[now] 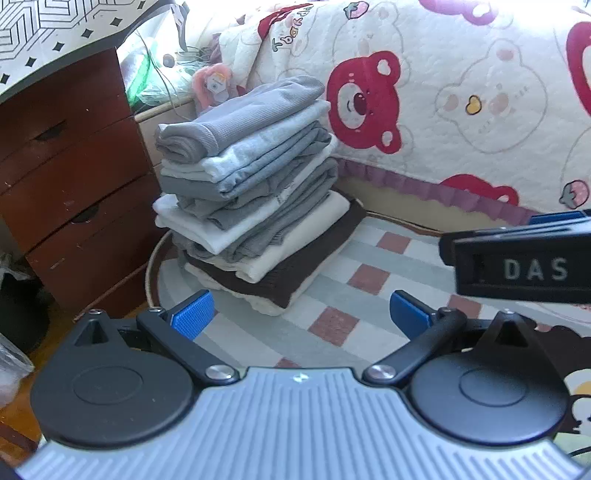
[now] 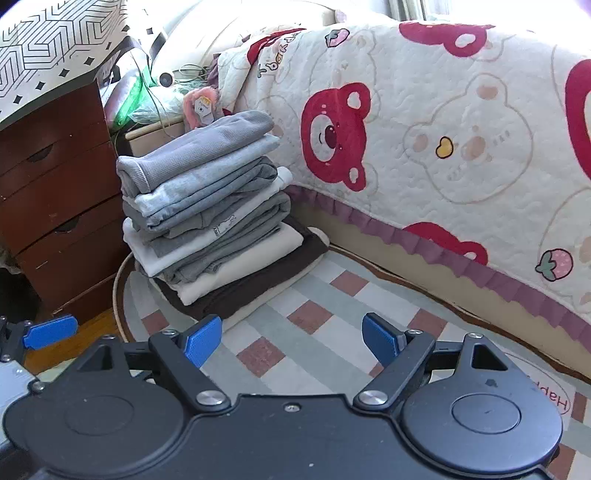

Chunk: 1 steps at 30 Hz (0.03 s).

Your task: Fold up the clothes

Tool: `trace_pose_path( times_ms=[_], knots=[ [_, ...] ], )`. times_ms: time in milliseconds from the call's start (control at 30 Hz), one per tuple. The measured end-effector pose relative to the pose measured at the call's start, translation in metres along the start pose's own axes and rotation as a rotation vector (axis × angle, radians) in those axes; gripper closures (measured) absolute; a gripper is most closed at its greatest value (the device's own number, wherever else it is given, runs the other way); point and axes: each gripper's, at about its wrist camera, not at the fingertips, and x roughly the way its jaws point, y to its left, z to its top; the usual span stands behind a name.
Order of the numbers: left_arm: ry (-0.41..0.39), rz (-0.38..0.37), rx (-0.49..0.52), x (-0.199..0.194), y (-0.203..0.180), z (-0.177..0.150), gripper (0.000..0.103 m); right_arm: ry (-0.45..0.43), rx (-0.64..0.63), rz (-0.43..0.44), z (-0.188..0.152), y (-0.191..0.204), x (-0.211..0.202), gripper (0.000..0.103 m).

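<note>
With both the left gripper (image 1: pixel 301 319) and right gripper (image 2: pixel 291 341) spread apart and empty above the checked rug (image 2: pixel 332 332), best to fetch another garment, leaving the leaning stack of folded clothes (image 2: pixel 207 206) by the rug's far-left edge, beside the wooden drawers (image 2: pixel 55 206), undisturbed.

The stack of clothes (image 1: pixel 247 192) stands on the rug (image 1: pixel 332 288), at its far left edge. Left of the stack, close beside it, is the chest of drawers (image 1: pixel 70 177), with a cloth (image 1: pixel 48 33) draped over its top. Right of the stack and behind it runs the bed, its quilt (image 1: pixel 461 92) hanging down the side toward the rug. Behind the stack, between drawers and bed, a low box (image 1: pixel 162 110) carries bags and cords. Both claws (image 1: pixel 299 319) (image 2: pixel 291 339) hang over the rug in front of the stack, the right one to the right.
</note>
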Motion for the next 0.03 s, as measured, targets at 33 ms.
trace_pose_path(
  times_ms=[33],
  knots=[
    [-0.002, -0.003, 0.007, -0.0004, -0.0011, -0.0008, 0.000, -0.001, 0.000, -0.001, 0.0000, 0.0005, -0.0003, 0.017]
  ],
)
